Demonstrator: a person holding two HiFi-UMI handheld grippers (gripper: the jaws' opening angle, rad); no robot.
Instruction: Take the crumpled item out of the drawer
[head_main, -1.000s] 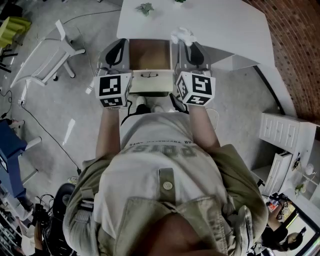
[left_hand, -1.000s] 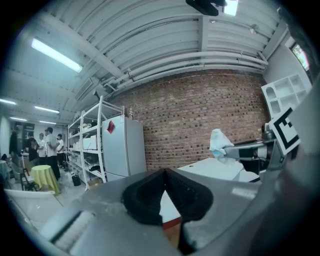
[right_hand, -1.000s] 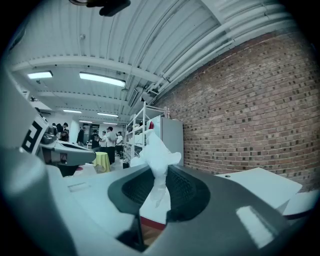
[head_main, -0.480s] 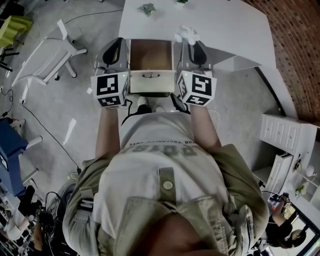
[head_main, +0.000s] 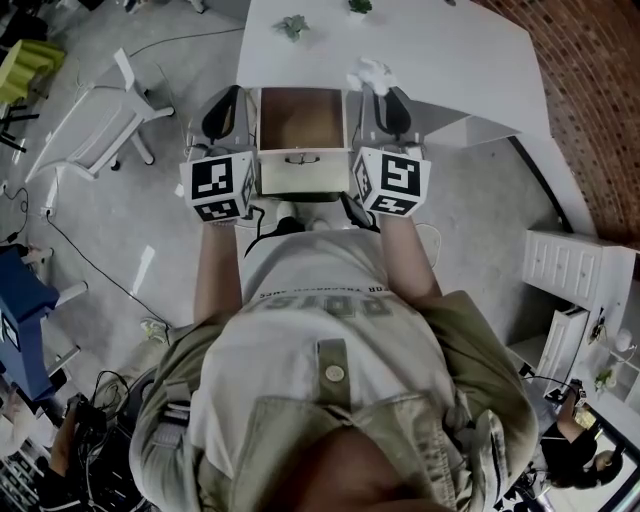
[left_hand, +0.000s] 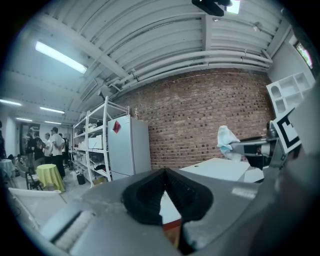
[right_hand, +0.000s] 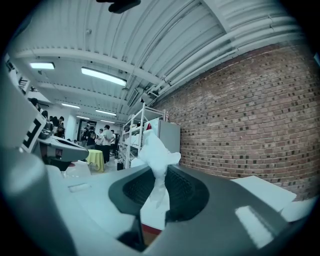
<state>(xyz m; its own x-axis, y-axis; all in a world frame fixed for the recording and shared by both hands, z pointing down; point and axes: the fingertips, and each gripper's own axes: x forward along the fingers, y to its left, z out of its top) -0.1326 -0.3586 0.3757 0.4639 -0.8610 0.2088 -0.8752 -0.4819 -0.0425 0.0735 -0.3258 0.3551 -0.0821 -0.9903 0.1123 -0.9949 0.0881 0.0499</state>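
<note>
The crumpled item (head_main: 368, 73), a wad of white tissue, sticks up from my right gripper (head_main: 381, 92), which is shut on it at the right of the open drawer (head_main: 300, 125), level with the white table's (head_main: 450, 50) edge. In the right gripper view the wad (right_hand: 158, 155) is pinched between the dark pads of that gripper (right_hand: 159, 186). The drawer's brown bottom looks bare. My left gripper (head_main: 222, 106) is held at the drawer's left side, shut on nothing. In its own view the left gripper (left_hand: 165, 172) has its pads meeting, and the wad (left_hand: 227, 141) shows far right.
Two small green plants (head_main: 293, 24) sit at the table's far side. A white chair (head_main: 105, 115) stands on the floor to the left, and a white shelf unit (head_main: 570, 275) to the right. Cables run across the floor at the left. People stand in the background by metal racks (left_hand: 92, 150).
Hardly anything differs: both grippers stay at the sides of the open drawer, and the right one keeps the wad raised at the table's edge.
</note>
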